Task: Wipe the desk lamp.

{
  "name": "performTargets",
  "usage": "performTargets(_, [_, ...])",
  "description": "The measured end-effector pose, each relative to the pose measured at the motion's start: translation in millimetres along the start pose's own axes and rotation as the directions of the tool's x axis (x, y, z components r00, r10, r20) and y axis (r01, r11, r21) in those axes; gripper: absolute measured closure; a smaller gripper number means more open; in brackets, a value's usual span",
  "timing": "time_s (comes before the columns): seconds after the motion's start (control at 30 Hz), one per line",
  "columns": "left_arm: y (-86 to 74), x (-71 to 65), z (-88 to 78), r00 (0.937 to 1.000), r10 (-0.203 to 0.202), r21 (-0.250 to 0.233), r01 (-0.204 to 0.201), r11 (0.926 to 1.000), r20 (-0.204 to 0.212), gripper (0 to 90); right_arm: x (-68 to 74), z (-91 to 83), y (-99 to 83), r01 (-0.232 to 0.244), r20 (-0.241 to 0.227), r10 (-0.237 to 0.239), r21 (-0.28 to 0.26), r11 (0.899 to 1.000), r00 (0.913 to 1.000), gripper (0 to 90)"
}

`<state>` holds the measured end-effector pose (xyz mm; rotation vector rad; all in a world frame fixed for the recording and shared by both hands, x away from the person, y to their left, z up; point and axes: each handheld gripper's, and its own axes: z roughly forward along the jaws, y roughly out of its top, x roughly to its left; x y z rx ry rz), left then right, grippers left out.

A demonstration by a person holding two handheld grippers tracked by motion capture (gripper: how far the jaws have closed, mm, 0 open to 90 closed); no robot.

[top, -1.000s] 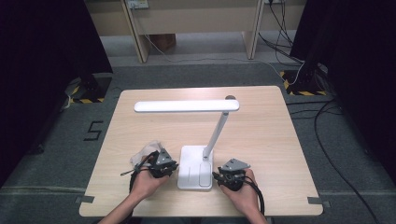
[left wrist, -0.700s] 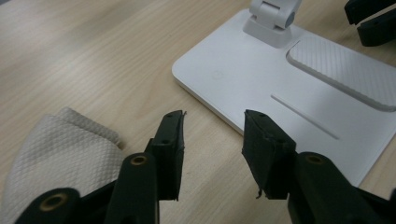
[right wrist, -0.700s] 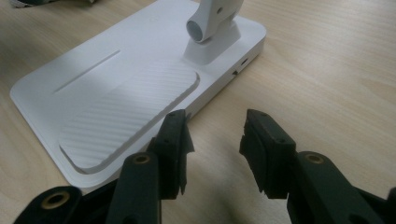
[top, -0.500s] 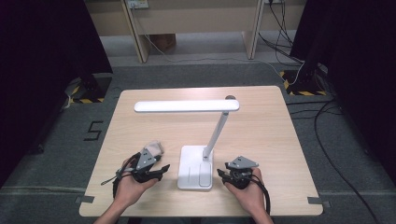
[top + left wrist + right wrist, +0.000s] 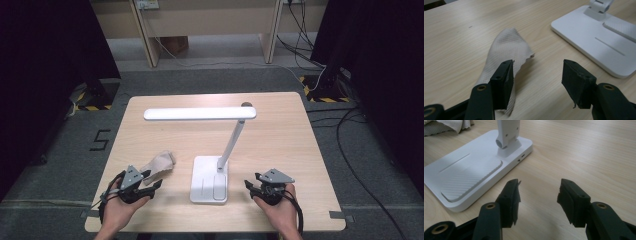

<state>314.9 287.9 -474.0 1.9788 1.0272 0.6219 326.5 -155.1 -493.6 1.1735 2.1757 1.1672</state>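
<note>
A white desk lamp stands mid-table, its flat base [image 5: 209, 181] toward the near edge and its long head bar [image 5: 200, 114] above. A crumpled beige cloth [image 5: 159, 165] lies left of the base. My left gripper [image 5: 150, 184] sits just short of the cloth. Its jaws have just been opening and stand wide, with the cloth [image 5: 509, 47] running past the left jaw and nothing pressed between the pads. My right gripper [image 5: 252, 187] is right of the base. Its jaws have also just been opening and stand wide over bare wood, the lamp base [image 5: 474, 175] lying to their left.
The wooden table [image 5: 280, 135] has bare surface behind and to both sides of the lamp. The slanted lamp arm [image 5: 232, 142] rises from the back of the base. Dark curtains, cables and bench legs surround the table on the floor.
Both hands have drawn away from the lamp base, the left one leftward and the right one rightward. Both pairs of jaws have opened, and the cloth lies free on the table.
</note>
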Motion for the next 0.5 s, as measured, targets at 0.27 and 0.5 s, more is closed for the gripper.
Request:
performTargets(0.27, [-33.3, 18.6, -4.5, 0.992, -0.11, 0.004, 0.111, 0.9938, -0.06, 39.8, -12.8, -13.7, -12.0, -0.057, 0.044, 0.059, -0.058, 0.997, 0.9973, 47.5])
performTargets(0.5, [-38.5, 15.4, -0.9, 0.9935, -0.106, -0.043, 0.104, 0.9936, -0.042, 39.9, -13.1, -12.0, -16.0, -0.058, 0.064, 0.064, -0.089, 0.994, 0.9959, 45.4])
